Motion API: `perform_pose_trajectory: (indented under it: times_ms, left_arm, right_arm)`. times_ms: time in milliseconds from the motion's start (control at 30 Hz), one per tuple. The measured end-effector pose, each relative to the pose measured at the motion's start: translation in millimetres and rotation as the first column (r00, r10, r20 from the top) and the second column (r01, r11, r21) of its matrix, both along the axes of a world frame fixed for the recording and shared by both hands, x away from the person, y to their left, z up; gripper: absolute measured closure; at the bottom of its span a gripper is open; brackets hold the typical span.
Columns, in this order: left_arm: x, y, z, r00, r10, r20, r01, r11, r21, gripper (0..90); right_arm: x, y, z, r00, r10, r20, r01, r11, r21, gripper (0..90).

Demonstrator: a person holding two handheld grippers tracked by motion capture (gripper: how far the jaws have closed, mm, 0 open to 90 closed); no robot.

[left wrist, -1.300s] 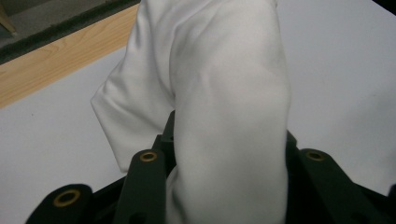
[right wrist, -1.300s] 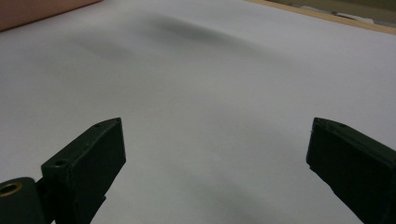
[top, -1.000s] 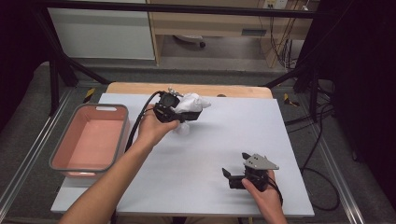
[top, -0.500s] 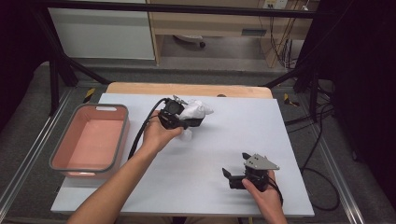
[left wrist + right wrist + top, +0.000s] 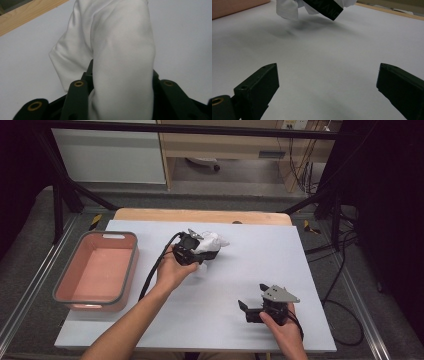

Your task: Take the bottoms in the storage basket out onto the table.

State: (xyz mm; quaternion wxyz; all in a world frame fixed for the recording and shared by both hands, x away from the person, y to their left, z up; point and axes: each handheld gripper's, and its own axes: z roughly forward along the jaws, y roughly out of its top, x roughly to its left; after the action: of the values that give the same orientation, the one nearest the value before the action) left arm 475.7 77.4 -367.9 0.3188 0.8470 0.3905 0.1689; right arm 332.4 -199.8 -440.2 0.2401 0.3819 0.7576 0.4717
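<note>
Here, left gripper (image 5: 207, 251) jaws pinching soft crumpled white cloth (image 5: 120, 50), right gripper (image 5: 246, 310) jaws spread over smooth table (image 5: 250, 265)

A crumpled white cloth (image 5: 212, 241) hangs bunched, clamped above the table's far middle.

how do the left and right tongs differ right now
The left tongs are clamped on a white cloth; the right tongs stand wide open with nothing between them. The left tongs sit toward the far middle of the table, the right near its front edge. The right tongs carry a grey three-cornered plate. Both are black and hand-held.
</note>
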Motion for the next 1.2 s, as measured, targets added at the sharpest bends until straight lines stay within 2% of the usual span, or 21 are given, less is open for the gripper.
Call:
perform_pose_trajectory:
  times_ms: [233,567,833,1200]
  left_arm:
    - [-4.8,-0.6,-5.5,1.0,-0.004,0.0,0.004,0.9998,-0.019,60.2]
    - [-9.4,-4.8,-7.9,0.9998,-0.022,0.001,0.022,0.9995,-0.02,60.1]
    - [-13.7,-7.2,-16.2,0.9993,-0.035,-0.011,0.035,0.9991,-0.023,60.1]
    - [-33.8,-16.3,-32.0,0.9974,-0.069,-0.019,0.069,0.997,-0.036,59.0]
  right_arm:
    - [-0.1,0.8,0.2,1.0,0.001,0.002,-0.001,1.0,-0.002,4.5]
    - [0.2,1.3,-0.1,1.0,0.002,-0.001,-0.002,1.0,-0.005,4.5]
    - [0.0,1.2,-0.2,1.0,0.004,-0.003,-0.004,1.0,-0.003,4.5]
    - [-2.2,1.5,1.1,1.0,0.003,0.003,-0.003,1.0,-0.006,4.5]
